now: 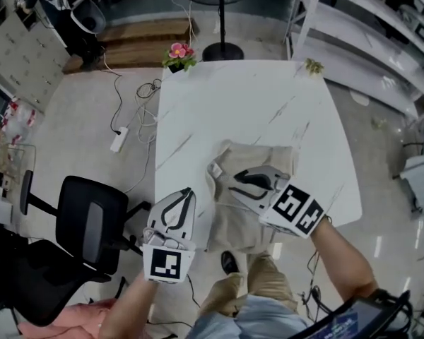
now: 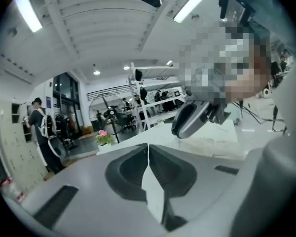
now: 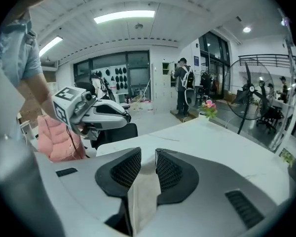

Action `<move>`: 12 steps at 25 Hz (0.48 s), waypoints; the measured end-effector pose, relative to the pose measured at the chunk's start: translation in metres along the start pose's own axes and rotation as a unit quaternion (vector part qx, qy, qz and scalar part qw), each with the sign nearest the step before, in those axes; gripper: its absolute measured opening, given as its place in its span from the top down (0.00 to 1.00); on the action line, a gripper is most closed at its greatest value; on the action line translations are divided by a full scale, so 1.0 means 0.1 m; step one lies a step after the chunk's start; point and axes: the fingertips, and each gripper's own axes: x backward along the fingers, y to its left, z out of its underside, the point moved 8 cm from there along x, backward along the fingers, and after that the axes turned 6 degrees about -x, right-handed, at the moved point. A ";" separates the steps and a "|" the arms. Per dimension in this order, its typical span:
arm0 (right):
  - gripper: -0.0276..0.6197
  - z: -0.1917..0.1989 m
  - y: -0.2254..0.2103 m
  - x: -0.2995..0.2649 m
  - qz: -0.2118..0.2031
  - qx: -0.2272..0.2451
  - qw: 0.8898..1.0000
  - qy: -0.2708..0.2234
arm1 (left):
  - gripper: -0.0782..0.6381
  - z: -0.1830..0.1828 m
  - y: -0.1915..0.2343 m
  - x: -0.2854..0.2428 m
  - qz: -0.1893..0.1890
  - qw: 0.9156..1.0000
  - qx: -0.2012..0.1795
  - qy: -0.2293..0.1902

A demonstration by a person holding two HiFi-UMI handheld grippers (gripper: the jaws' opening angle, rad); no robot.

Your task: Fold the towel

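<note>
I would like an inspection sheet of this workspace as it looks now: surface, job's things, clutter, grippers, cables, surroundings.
surface: white marbled table, mostly bare
job's things: beige towel, rumpled, at the table's near edge
clutter: pot of pink flowers at the far left corner; small plant at the far right corner
grippers: left gripper jaws together, left of the towel; right gripper over the towel, jaws apart with towel cloth between them
cables: cords and a power strip on the floor left of the table
surroundings: black office chair, fan stand, shelving
</note>
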 end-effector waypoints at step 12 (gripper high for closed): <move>0.80 0.84 -0.31 0.79 0.068 -0.032 0.996 0.040 | 0.58 0.46 -0.19 -0.64 0.196 0.959 -0.202 0.022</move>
